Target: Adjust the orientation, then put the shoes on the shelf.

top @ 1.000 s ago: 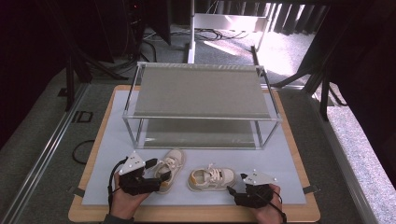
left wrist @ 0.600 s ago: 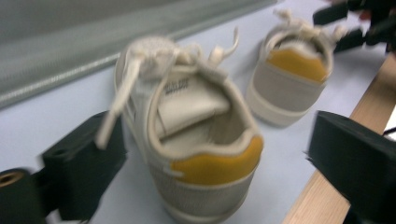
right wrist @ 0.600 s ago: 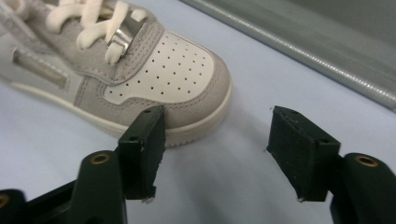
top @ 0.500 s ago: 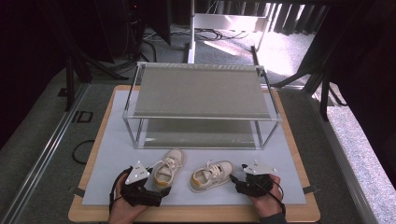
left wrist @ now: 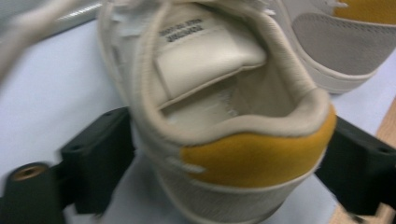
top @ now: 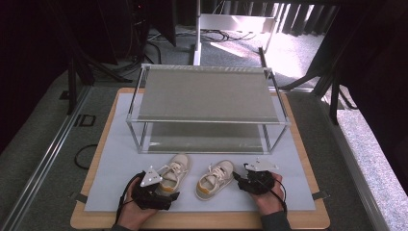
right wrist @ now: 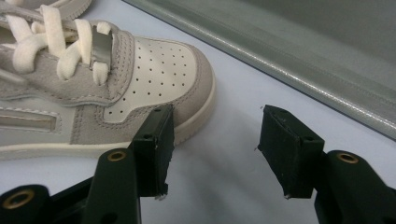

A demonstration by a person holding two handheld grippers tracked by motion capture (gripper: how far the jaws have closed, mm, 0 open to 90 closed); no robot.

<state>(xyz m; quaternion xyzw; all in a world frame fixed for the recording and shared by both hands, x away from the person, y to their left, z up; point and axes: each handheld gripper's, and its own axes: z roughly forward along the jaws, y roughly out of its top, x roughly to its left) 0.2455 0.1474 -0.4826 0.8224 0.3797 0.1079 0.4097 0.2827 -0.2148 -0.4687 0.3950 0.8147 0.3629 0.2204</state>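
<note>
shoes are the work here: two small cream sneakers on the pale mat (top: 115, 163), just in front of a two-tier shelf rack (top: 207, 96) whose shelves carry nothing.

the left shoe (top: 174, 167) sits with its yellow heel between the jaws of the left gripper (top: 166, 188). in the left gripper view the heel (left wrist: 254, 158) fills the gap and both black jaws stand at its sides, spread wide. that gripper's jaws have just been easing in a little, and whether the pads already press on the heel cannot be told, as the contact lines are covered by the shoe and the frame is blurred.

the right shoe (top: 215, 179) lies beside the right gripper (top: 240, 177). in the right gripper view the jaws stand about halfway apart with bare mat between them; one jaw is just at the toe (right wrist: 187, 79) of the shoe, which lies outside the gap. these jaws have just been closing, with nothing between them.

judged from this, the task is at its start: neither shoe is lifted, both remain to be picked up and, probably, set on the rack.

the person's hands are cut off at the bottom edge of the high view.
</note>
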